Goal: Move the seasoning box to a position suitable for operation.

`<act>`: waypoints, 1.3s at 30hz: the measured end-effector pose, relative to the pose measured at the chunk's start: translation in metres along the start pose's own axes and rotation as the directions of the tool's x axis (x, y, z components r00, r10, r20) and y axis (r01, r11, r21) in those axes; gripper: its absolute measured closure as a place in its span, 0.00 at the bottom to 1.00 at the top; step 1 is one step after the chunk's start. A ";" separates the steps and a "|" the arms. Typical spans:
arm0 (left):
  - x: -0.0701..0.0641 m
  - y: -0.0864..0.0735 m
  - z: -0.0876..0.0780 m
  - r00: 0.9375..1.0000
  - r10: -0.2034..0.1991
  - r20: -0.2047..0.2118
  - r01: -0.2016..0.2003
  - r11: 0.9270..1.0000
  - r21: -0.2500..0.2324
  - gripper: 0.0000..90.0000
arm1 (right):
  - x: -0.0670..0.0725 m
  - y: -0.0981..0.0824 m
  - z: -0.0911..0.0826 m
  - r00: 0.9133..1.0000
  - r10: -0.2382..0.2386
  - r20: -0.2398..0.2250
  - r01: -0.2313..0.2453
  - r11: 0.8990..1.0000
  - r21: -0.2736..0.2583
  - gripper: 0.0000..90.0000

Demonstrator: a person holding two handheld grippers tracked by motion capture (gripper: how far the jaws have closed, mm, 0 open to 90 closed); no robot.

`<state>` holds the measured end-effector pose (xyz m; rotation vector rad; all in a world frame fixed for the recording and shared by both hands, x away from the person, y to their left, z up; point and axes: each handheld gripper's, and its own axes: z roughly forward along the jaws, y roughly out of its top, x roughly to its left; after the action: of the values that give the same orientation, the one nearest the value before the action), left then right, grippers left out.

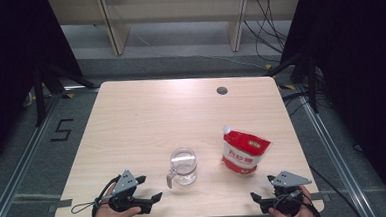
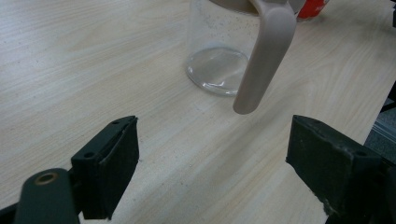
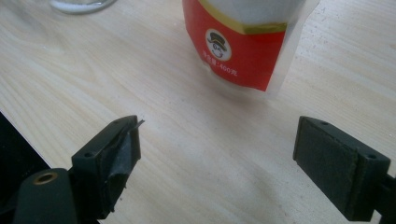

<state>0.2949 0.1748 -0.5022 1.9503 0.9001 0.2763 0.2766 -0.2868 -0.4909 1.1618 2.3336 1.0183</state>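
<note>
High view, lower frame: both tools gape empty, left tool (image 1: 147, 188) facing the glass jug's handle (image 1: 170, 179), right tool (image 1: 263, 187) facing the red pouch (image 1: 244, 155), apparently readied for grasping.

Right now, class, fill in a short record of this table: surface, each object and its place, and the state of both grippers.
surface: wooden table, a round hole near its far edge
jug: clear glass jug, upright, looks empty, pale handle turned toward the left gripper
pouch: red and white pouch, standing right of the jug, apart from it
left gripper: left gripper open, nothing between the jaws, facing the jug handle
right gripper: right gripper open, nothing between the jaws, facing the pouch
</note>
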 end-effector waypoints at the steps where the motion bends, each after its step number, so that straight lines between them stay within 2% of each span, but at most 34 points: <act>1: 0.000 -0.001 0.001 1.000 -0.022 0.011 0.022 1.000 -0.009 0.18 | 0.000 0.000 0.000 1.000 -0.003 -0.001 0.003 1.000 0.008 0.18; 2: 0.000 -0.001 0.002 1.000 -0.028 0.009 0.028 0.999 -0.016 0.18 | -0.001 0.000 0.001 1.000 -0.009 0.000 0.009 1.000 0.007 0.18; 6: 0.001 -0.001 0.001 1.000 0.004 0.001 -0.004 1.000 0.006 0.18 | -0.001 0.000 0.000 1.000 -0.003 0.000 0.003 1.000 0.010 0.20; 7: -0.002 -0.001 0.002 1.000 -0.018 -0.002 0.018 1.000 0.000 0.18 | 0.000 0.000 0.000 1.000 -0.001 -0.001 0.001 1.000 0.010 0.20; 8: -0.002 -0.001 0.002 1.000 -0.002 -0.012 0.002 1.000 -0.002 0.18 | 0.000 0.000 0.000 1.000 0.002 0.001 -0.002 1.000 0.007 0.20; 9: -0.002 -0.001 0.003 1.000 0.016 -0.003 -0.016 1.000 0.001 0.18 | -0.001 0.000 0.000 1.000 -0.019 0.006 0.019 1.000 -0.003 0.20; 10: 0.000 0.000 0.002 0.999 0.034 -0.009 -0.034 0.999 0.013 0.18 | -0.001 0.000 0.000 1.000 -0.015 -0.006 0.015 1.000 -0.004 0.20; 12: -0.001 -0.001 0.002 0.999 0.028 -0.022 -0.028 0.999 0.032 0.18 | -0.003 0.001 0.001 0.999 -0.046 -0.018 0.046 0.999 -0.003 0.20; 13: -0.001 -0.001 0.002 0.999 0.028 -0.022 -0.028 0.999 0.032 0.18 | -0.003 0.001 0.001 0.999 -0.046 -0.018 0.046 0.999 -0.003 0.20; 14: -0.002 -0.001 0.002 1.000 0.014 -0.021 -0.014 1.000 0.006 0.18 | -0.001 0.002 0.000 0.999 -0.015 -0.032 0.015 1.000 0.015 0.21; 15: -0.001 0.000 0.001 1.000 0.022 -0.015 -0.022 1.000 0.008 0.18 | -0.001 0.002 -0.001 1.000 -0.012 -0.024 0.012 1.000 0.008 0.21; 16: 0.000 0.000 0.001 0.999 0.031 -0.014 -0.031 0.999 0.009 0.19 | 0.003 0.001 -0.001 1.000 0.027 -0.001 -0.027 1.000 0.007 0.21; 17: -0.001 0.000 0.001 1.000 0.026 -0.013 -0.026 1.000 0.007 0.19 | 0.002 0.001 -0.001 1.000 0.014 0.000 -0.014 1.000 0.003 0.21; 18: -0.001 0.001 0.001 0.999 0.029 -0.015 -0.029 1.000 0.012 0.19 | 0.003 0.001 -0.001 1.000 0.023 -0.001 -0.023 1.000 0.006 0.22; 20: -0.004 0.001 0.004 1.000 -0.008 -0.009 0.008 1.000 -0.018 0.20 | 0.003 0.001 -0.001 1.000 0.021 0.000 -0.021 1.000 0.010 0.22; 21: -0.004 0.001 0.004 1.000 -0.008 -0.009 0.008 1.000 -0.018 0.20 | 0.003 0.001 -0.001 1.000 0.021 0.000 -0.021 1.000 0.010 0.22; 22: -0.007 0.003 0.004 1.000 0.000 -0.014 0.000 1.000 -0.016 0.20 | 0.000 0.002 0.000 1.000 -0.024 -0.006 0.024 1.000 -0.005 0.22; 23: -0.008 0.003 0.005 1.000 0.002 -0.012 -0.003 1.000 -0.031 0.20 | 0.001 0.002 0.000 1.000 -0.018 -0.006 0.018 1.000 -0.003 0.22; 25: -0.012 0.005 0.005 1.000 0.008 -0.021 -0.009 1.000 -0.028 0.21 | 0.000 0.002 0.000 1.000 -0.018 0.005 0.018 1.000 -0.006 0.22; 29: -0.018 0.007 0.008 1.000 0.018 -0.021 -0.019 0.999 -0.041 0.26 | 0.000 0.002 0.000 1.000 -0.022 0.004 0.022 1.000 -0.008 0.22; 31: -0.023 0.010 0.010 0.999 0.040 -0.022 -0.041 0.998 -0.045 0.30 | 0.001 0.002 0.000 1.000 -0.014 -0.008 0.014 1.000 -0.001 0.23; 34: -0.027 0.014 0.013 0.999 0.039 -0.010 -0.039 0.998 -0.053 0.34 | 0.000 0.002 0.000 1.000 -0.027 0.015 0.027 1.000 -0.011 0.23; 35: -0.027 0.015 0.014 0.999 0.050 -0.008 -0.050 0.997 -0.050 0.36 | 0.000 0.002 0.000 1.000 -0.027 0.015 0.027 1.000 -0.009 0.23; 39: -0.029 0.019 0.016 0.997 0.078 -0.028 -0.079 0.995 -0.057 0.43 | -0.001 0.001 0.001 1.000 -0.021 0.012 0.021 1.000 0.001 0.23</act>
<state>0.2914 0.1385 -0.4906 1.9347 0.8244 0.3705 0.2779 -0.2866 -0.4906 1.1376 2.3329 1.0003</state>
